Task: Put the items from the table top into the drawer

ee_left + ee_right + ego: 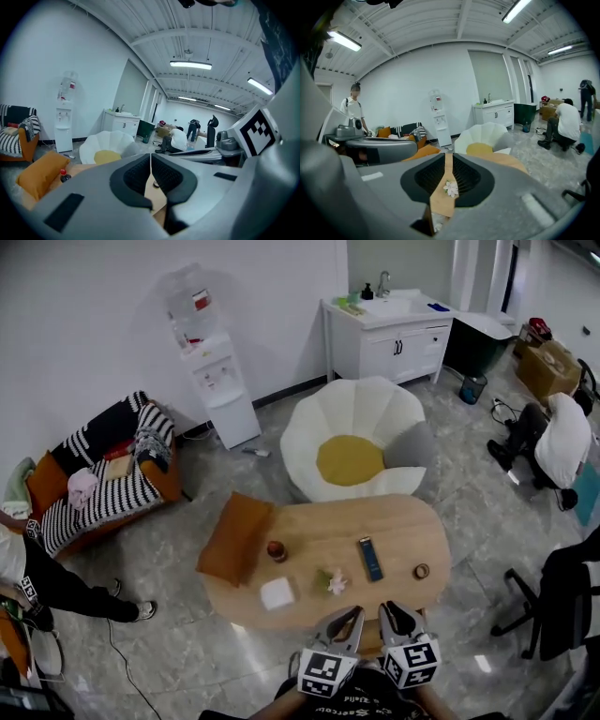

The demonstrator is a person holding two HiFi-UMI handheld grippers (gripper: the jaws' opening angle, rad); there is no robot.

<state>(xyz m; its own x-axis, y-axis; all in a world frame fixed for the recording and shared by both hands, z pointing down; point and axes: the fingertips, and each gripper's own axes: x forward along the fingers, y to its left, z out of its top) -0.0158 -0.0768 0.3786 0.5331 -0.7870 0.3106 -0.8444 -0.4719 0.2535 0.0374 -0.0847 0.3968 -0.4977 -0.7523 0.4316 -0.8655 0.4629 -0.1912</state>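
On the oval wooden table (403, 521) lie a small red-capped bottle (277, 550), a white square pad (277, 593), a pale flower (333, 582), a dark blue remote (370, 558) and a tape roll (422, 571). Both grippers hover side by side at the table's near edge. The left gripper (349, 622) is shut and empty; in its own view (150, 157) the tape roll (156, 185) shows below its tips. The right gripper (392, 615) stands a narrow slit open with nothing in it, and the flower (451, 188) lies ahead of its jaws (448, 159). No drawer can be made out.
An orange cushion (234, 537) lies on the table's left end. A white petal-shaped chair (352, 437) stands behind the table, a striped sofa (103, 474) to the left and an office chair (562, 606) to the right. A person crouches at far right (562, 442).
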